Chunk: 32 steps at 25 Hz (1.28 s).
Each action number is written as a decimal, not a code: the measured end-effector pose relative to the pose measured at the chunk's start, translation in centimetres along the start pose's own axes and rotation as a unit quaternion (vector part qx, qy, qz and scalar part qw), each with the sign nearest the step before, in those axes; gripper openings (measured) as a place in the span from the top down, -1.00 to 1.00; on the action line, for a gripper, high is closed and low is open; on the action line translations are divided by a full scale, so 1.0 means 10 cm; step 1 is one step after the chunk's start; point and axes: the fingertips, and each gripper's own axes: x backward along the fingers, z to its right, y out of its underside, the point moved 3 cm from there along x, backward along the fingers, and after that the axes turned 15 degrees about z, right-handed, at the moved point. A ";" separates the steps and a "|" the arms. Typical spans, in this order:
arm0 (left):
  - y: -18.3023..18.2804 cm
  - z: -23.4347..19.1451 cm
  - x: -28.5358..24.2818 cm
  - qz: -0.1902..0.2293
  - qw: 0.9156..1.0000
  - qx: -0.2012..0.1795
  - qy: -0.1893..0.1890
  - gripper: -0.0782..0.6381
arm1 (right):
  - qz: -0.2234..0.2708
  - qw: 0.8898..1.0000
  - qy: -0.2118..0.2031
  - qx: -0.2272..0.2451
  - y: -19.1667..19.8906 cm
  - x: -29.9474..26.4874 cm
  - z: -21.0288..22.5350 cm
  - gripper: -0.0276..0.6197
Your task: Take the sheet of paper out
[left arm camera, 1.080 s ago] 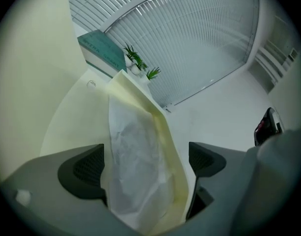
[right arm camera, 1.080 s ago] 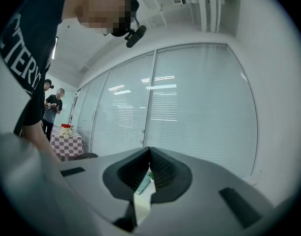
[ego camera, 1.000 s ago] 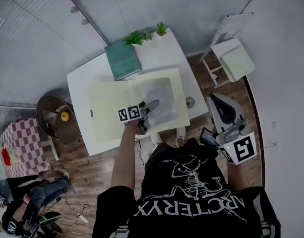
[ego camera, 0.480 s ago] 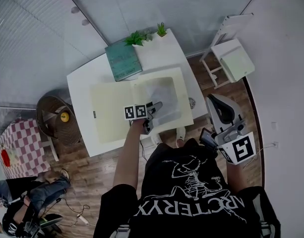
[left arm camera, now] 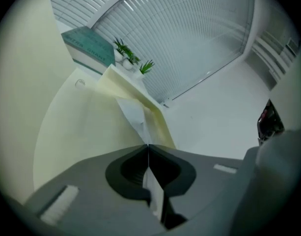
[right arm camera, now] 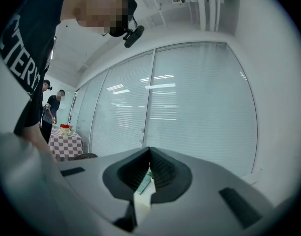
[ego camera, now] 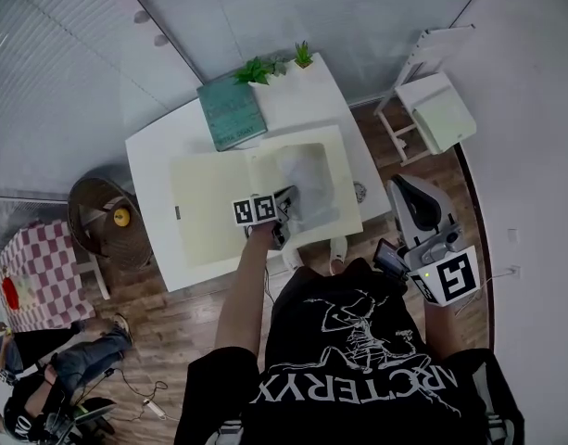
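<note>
Pinching the white sheet of paper (left arm camera: 133,113) in the open pale-yellow folder (ego camera: 205,207), the left gripper (left arm camera: 148,145) is clenched; the right gripper (right arm camera: 149,150) is closed, empty.

Black short-sleeved T-shirt (ego camera: 358,369), lower middle of head view: white skeleton print, white block lettering beneath. Same shirt at upper left of right gripper view, white letters on black. Left gripper (ego camera: 289,198), frame centre: grey body, left marker cube (ego camera: 254,209) with black-and-white squares. Right gripper (ego camera: 406,189), right side: pale grey shell, black inner face, right marker cube (ego camera: 453,274) white with black pattern. Gripper views: matte grey jaws, black ribbed recesses.
</note>
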 end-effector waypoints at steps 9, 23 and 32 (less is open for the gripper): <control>-0.61 0.45 1.07 0.150 0.987 -0.062 -0.003 0.75 | 0.019 0.999 -0.041 -0.020 0.05 -0.23 -0.19 0.88; -1.97 1.97 2.86 0.396 0.800 -0.427 -0.145 0.75 | 0.044 0.995 -0.080 -0.031 0.00 -0.59 -0.34 0.88; -2.10 2.53 2.90 0.435 0.728 -0.507 -0.156 0.75 | 0.057 0.995 -0.085 -0.013 -0.11 -0.68 -0.44 0.88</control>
